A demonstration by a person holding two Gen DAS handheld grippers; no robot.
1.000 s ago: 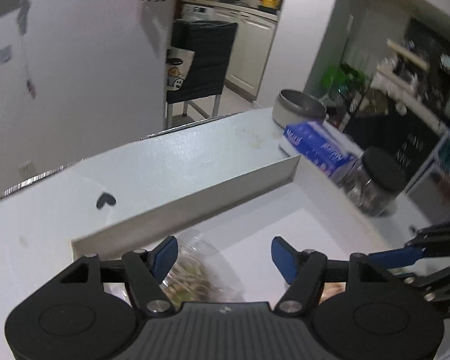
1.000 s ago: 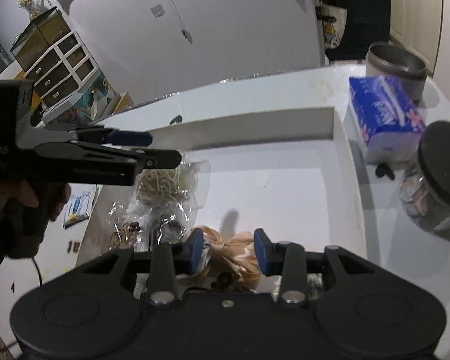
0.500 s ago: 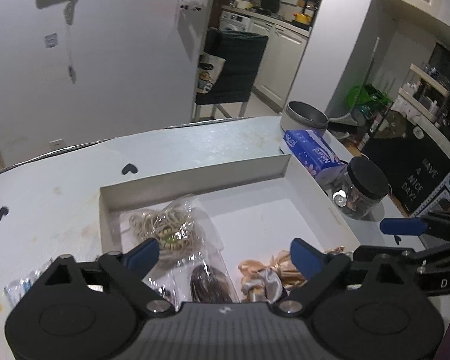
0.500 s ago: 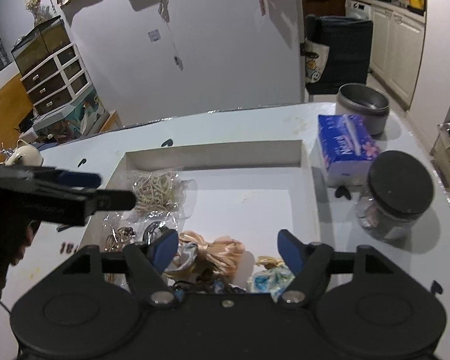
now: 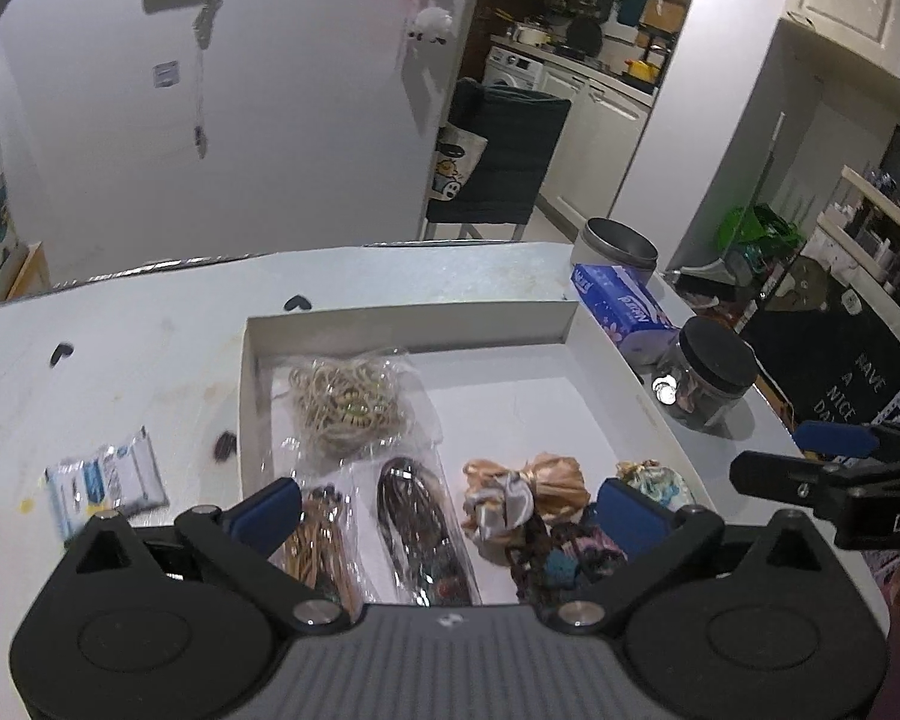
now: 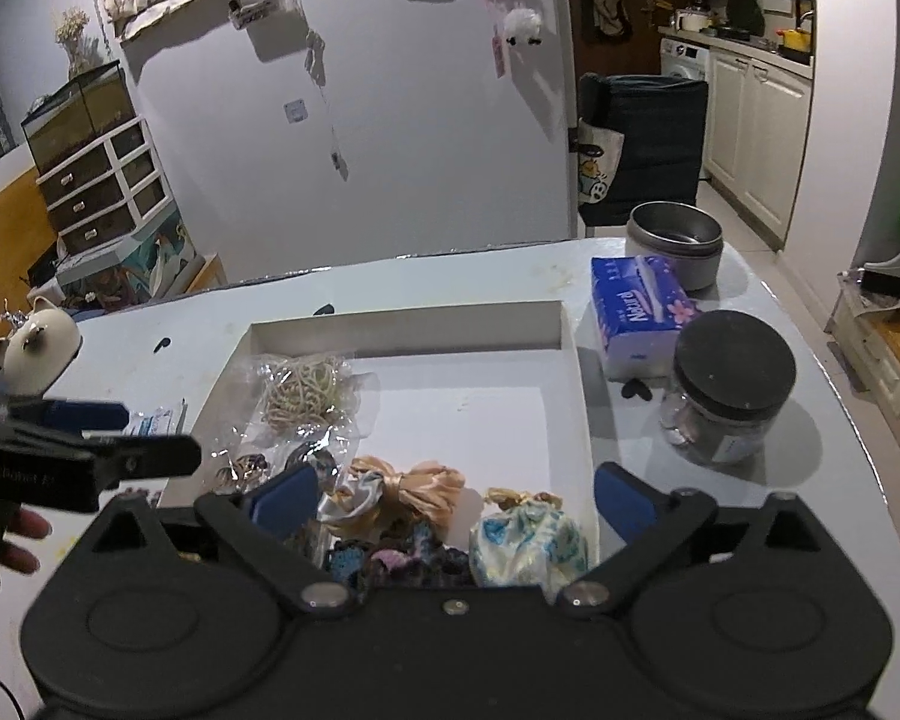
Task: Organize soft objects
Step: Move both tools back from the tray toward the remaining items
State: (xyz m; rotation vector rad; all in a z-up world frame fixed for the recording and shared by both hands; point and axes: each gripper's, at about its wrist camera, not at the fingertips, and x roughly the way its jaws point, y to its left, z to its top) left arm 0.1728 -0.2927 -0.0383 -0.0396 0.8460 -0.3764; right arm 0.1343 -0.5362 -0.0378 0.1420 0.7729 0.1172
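Note:
A shallow white box (image 5: pixel 414 317) (image 6: pixel 408 324) lies on the white table. Inside it are a clear bag of beige elastic bands (image 5: pixel 345 399) (image 6: pixel 303 393), further clear bags of dark and brown hair ties (image 5: pixel 417 525), a peach satin scrunchie (image 5: pixel 528 489) (image 6: pixel 405 492), a dark crocheted scrunchie (image 5: pixel 561 561) (image 6: pixel 399 558) and a pale blue floral scrunchie (image 6: pixel 525 540) (image 5: pixel 651 477). My left gripper (image 5: pixel 447 510) hovers above the box's near left part; its jaws are still opening, with nothing between them. My right gripper (image 6: pixel 453 501) hovers above the near right part, jaws also opening and gripping nothing.
Right of the box stand a blue tissue pack (image 6: pixel 642 309) (image 5: pixel 621 303), a black-lidded glass jar (image 6: pixel 726 387) (image 5: pixel 705 381) and a grey metal pot (image 6: pixel 675 243). A small sachet (image 5: pixel 105 480) lies left of the box. A white figurine (image 6: pixel 36 345) sits at the table's left edge.
Both grippers have pulled back and risen from the box while their jaws spread wide. The whole box and its contents have come into view.

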